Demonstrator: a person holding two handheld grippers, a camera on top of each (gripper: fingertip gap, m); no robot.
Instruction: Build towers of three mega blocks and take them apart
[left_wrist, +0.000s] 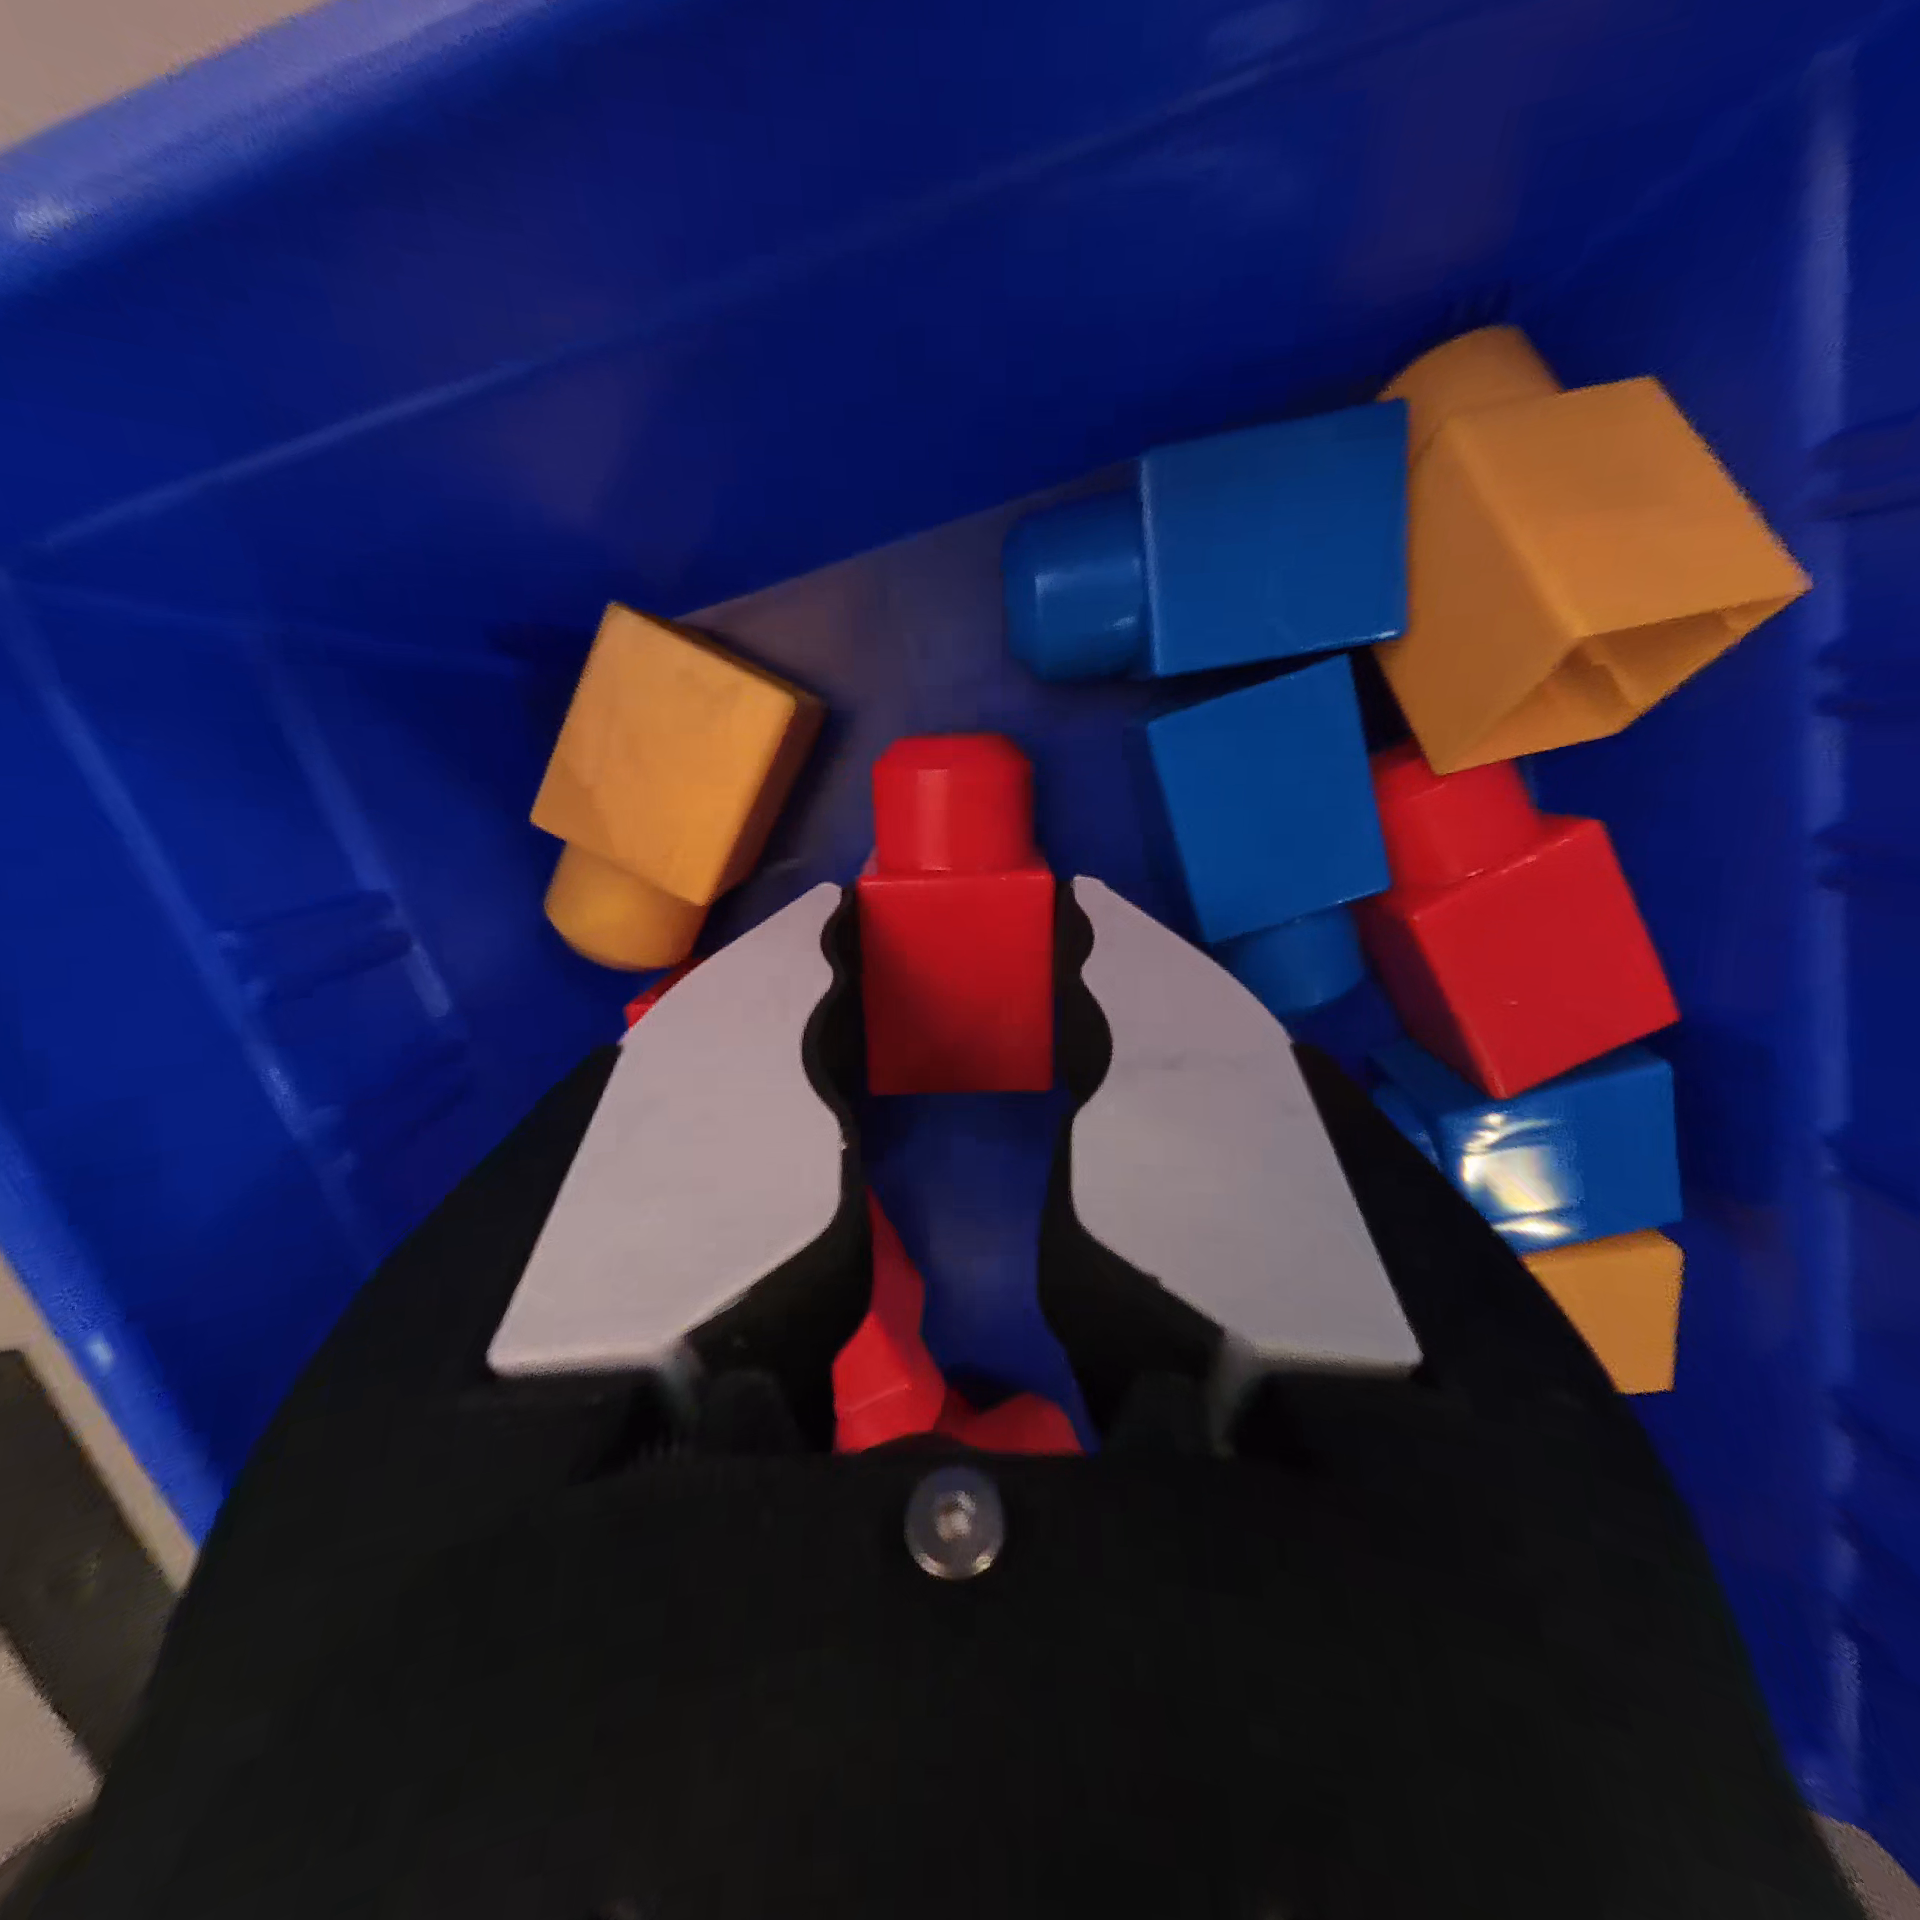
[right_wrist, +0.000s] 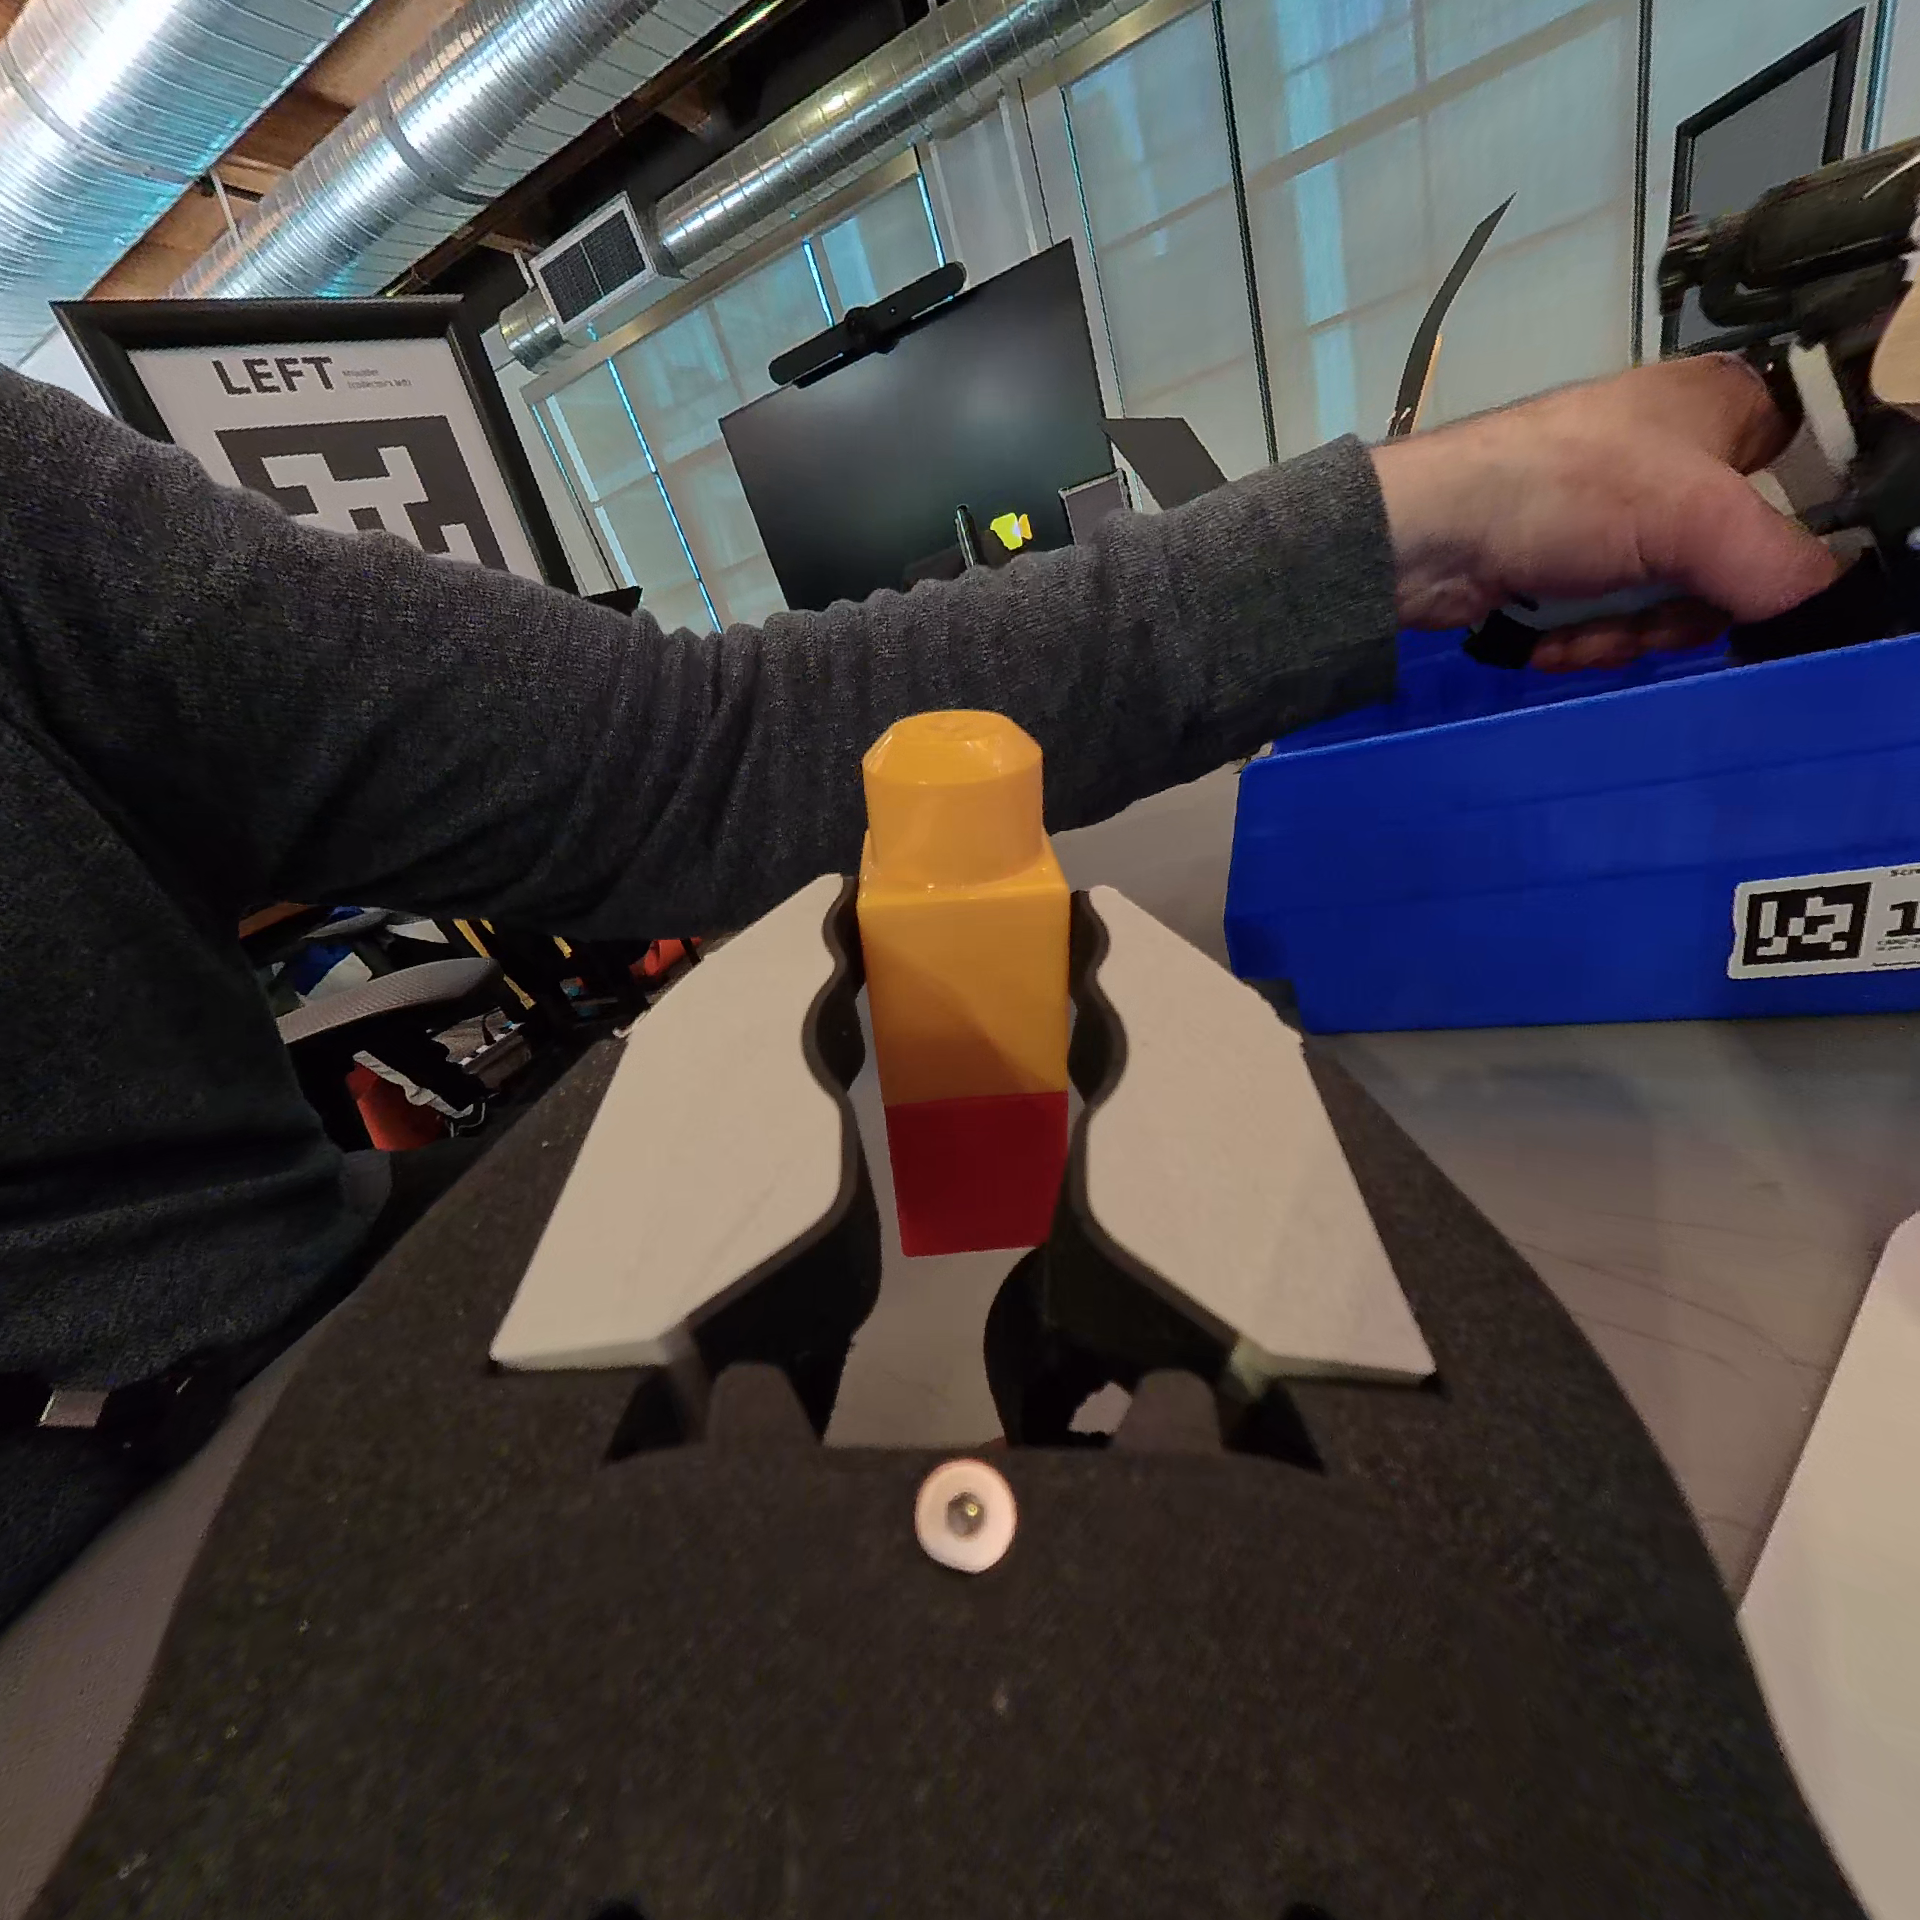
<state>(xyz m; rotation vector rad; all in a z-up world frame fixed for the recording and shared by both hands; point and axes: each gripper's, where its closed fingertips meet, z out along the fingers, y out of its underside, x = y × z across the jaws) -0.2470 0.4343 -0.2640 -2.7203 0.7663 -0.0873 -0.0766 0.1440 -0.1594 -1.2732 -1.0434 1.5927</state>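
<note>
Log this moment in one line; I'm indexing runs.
left tongs: grip red block in blue bin | right tongs: hold orange-on-red stack

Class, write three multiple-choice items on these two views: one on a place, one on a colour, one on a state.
1. Where do the loose blocks lie?
A. on a shelf
B. in the blue bin
C. on a chair

2. What colour is the top block of the stack in the right tongs?
A. green
B. white
C. yellow

3. What state are the left tongs in?
A. shut on a red block
B. wide open
C. out of view

Key: B, bin walls surround them; C, yellow sits above red; A, both fingers press its sides.
</note>
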